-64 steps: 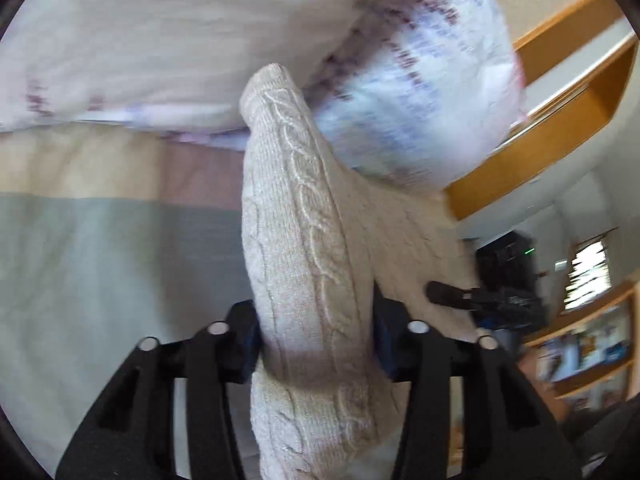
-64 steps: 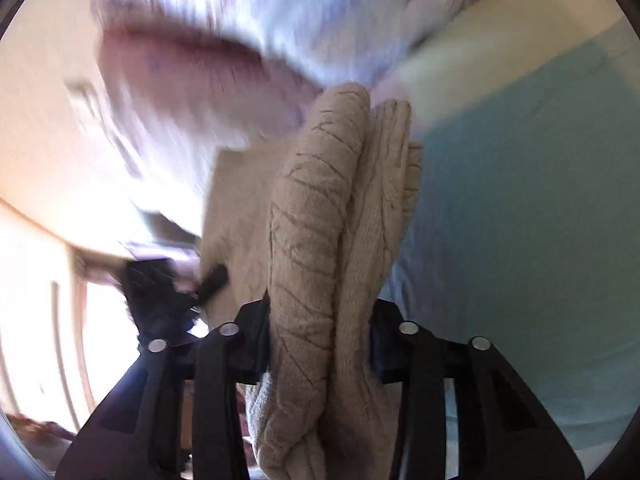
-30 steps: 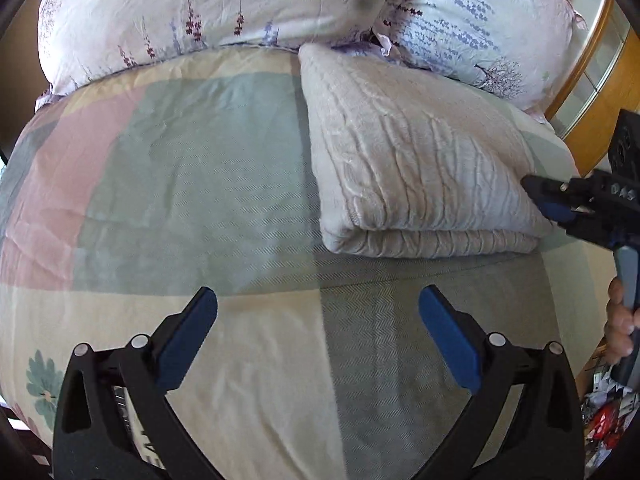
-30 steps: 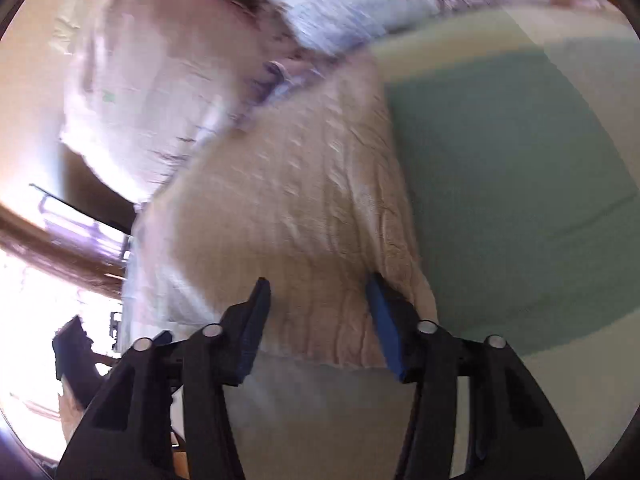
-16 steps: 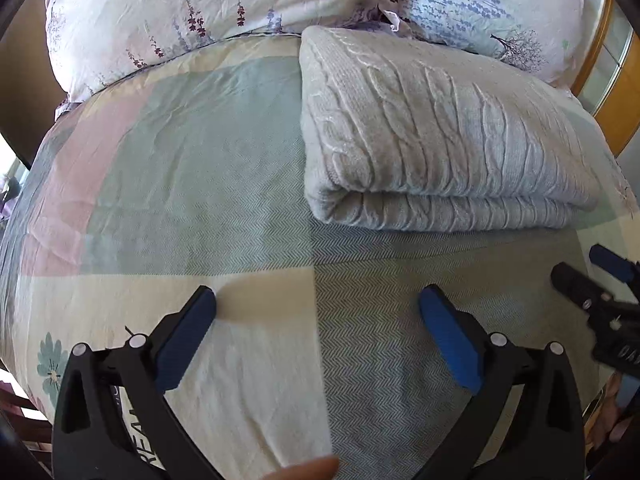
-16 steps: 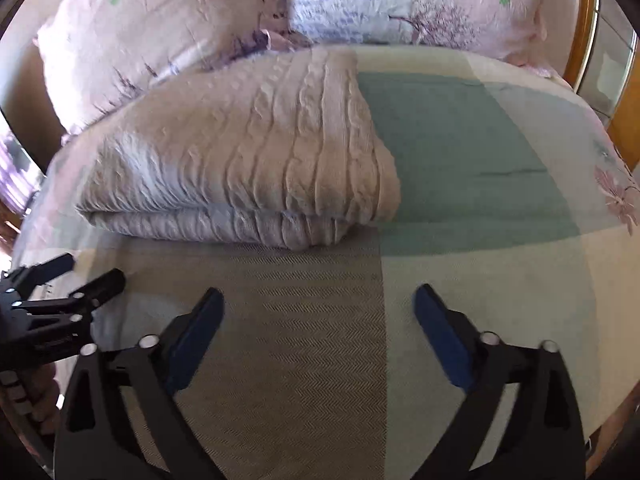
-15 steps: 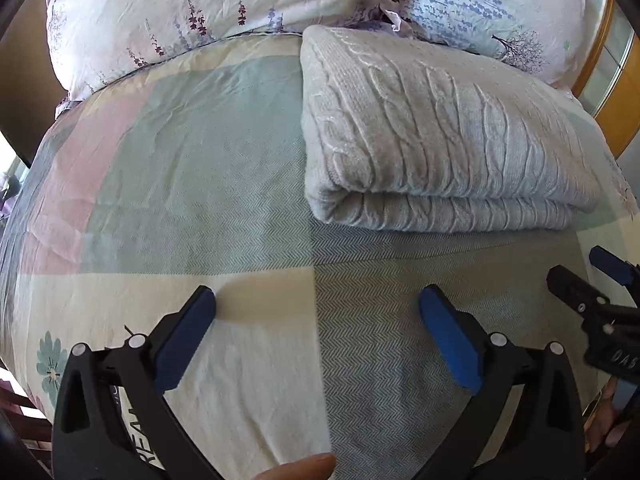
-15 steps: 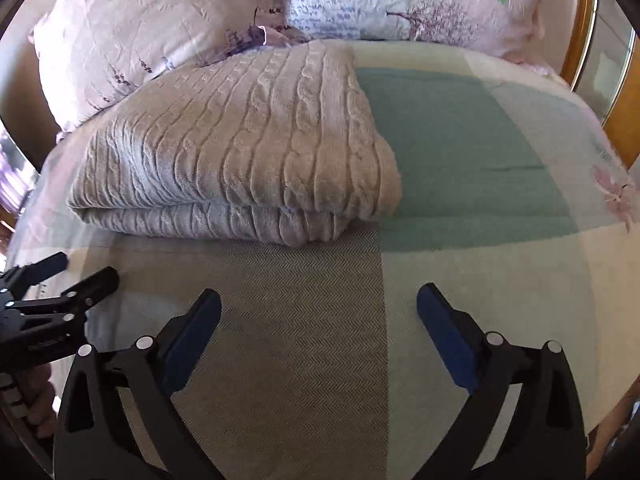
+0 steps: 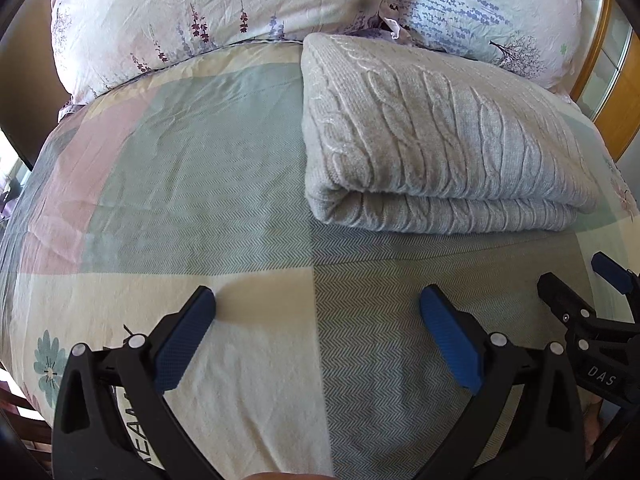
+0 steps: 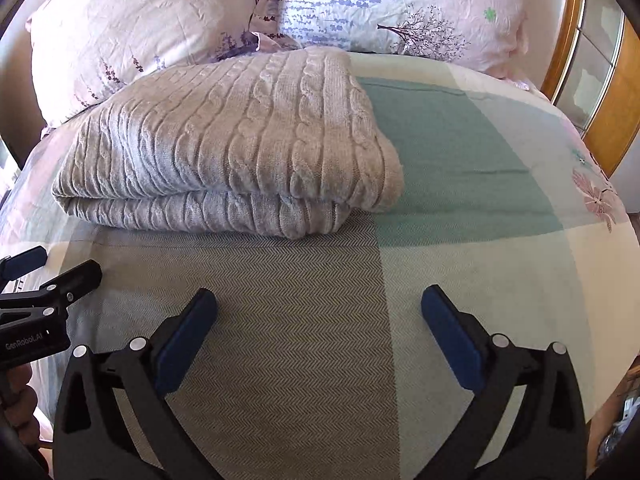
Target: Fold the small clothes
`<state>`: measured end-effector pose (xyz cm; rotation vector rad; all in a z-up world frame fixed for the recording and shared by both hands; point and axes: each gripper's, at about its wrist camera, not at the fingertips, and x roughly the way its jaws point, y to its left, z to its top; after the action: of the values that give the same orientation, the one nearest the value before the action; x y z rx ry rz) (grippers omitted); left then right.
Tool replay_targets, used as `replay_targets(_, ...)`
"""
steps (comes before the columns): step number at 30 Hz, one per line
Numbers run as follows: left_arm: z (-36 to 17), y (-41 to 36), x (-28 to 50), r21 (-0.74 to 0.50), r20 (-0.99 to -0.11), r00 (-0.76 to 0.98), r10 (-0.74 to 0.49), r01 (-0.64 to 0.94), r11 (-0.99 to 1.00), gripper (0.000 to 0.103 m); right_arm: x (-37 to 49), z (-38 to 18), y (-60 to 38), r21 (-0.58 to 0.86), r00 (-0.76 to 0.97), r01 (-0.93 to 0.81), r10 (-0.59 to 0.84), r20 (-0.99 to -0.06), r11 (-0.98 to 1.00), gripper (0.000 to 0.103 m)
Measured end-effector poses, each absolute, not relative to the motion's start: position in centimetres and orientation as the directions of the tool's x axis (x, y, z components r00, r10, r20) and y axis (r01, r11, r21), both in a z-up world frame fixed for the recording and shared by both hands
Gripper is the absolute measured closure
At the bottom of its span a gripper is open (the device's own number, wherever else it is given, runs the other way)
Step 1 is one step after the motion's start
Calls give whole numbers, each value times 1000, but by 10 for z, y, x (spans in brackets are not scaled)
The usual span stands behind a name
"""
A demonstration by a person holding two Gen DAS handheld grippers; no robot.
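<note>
A beige cable-knit sweater (image 9: 440,140) lies folded flat on the bed, close to the pillows; it also shows in the right wrist view (image 10: 232,144). My left gripper (image 9: 316,308) is open and empty, held back from the sweater's near fold, over the bedspread. My right gripper (image 10: 318,308) is open and empty too, held back from the sweater's near edge. The right gripper shows at the right edge of the left wrist view (image 9: 580,284). The left gripper shows at the left edge of the right wrist view (image 10: 52,272).
A patchwork bedspread (image 9: 180,184) of green, pink, cream and grey covers the bed. Two floral pillows (image 9: 200,12) (image 10: 400,8) lie behind the sweater. A wooden bed frame (image 10: 568,40) stands at the right.
Both grippers have let go of the sweater, opened wide and drawn back toward the foot of the bed. The sweater now lies folded and still.
</note>
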<state>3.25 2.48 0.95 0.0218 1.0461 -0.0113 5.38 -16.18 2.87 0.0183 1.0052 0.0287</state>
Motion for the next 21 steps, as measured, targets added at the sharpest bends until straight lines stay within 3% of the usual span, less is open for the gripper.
replay_targets(21,9,25,33,13,-865,501,1,21,1000,2,52,29,-162,28,537,-17,33,-843,999,1)
